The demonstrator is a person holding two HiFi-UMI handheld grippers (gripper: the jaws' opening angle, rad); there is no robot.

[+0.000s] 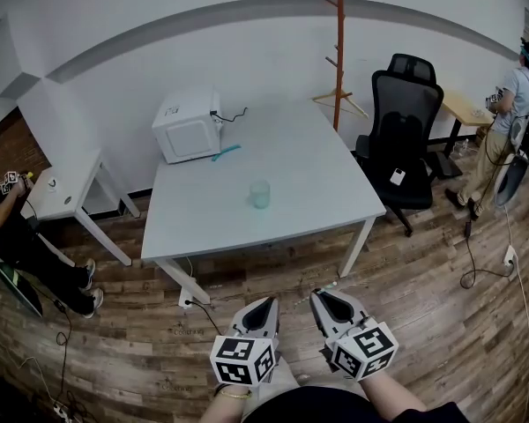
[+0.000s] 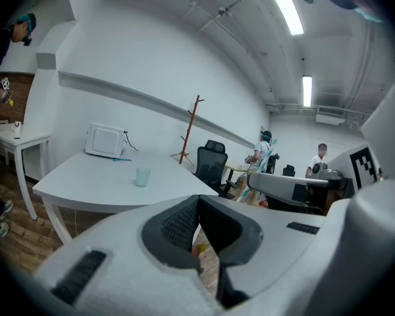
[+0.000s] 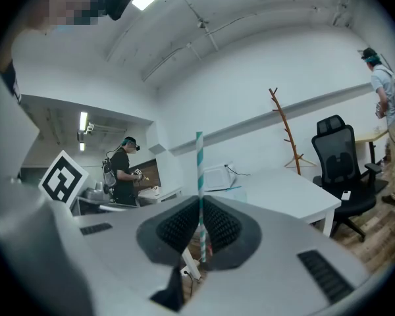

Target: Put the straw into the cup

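Note:
A pale green translucent cup [image 1: 260, 193] stands near the middle of the white table [image 1: 317, 192]; it also shows in the left gripper view as the cup [image 2: 143, 176]. My right gripper [image 1: 320, 296] hovers over the floor in front of the table, well short of the cup. In the right gripper view this gripper [image 3: 200, 206] is shut on a teal-and-white striped straw [image 3: 199, 163] that stands upright between the pads. My left gripper [image 1: 266, 302] hangs beside it; its jaws [image 2: 199, 206] are together with nothing in them. A second teal straw [image 1: 227, 152] lies on the table.
A white boxy appliance [image 1: 187, 126] sits at the table's far left corner. A black office chair [image 1: 406, 122] and an orange coat stand [image 1: 339, 42] are at the right. A small white side table [image 1: 66, 183] and a seated person [image 1: 18, 236] are at the left. Cables trail on the wood floor.

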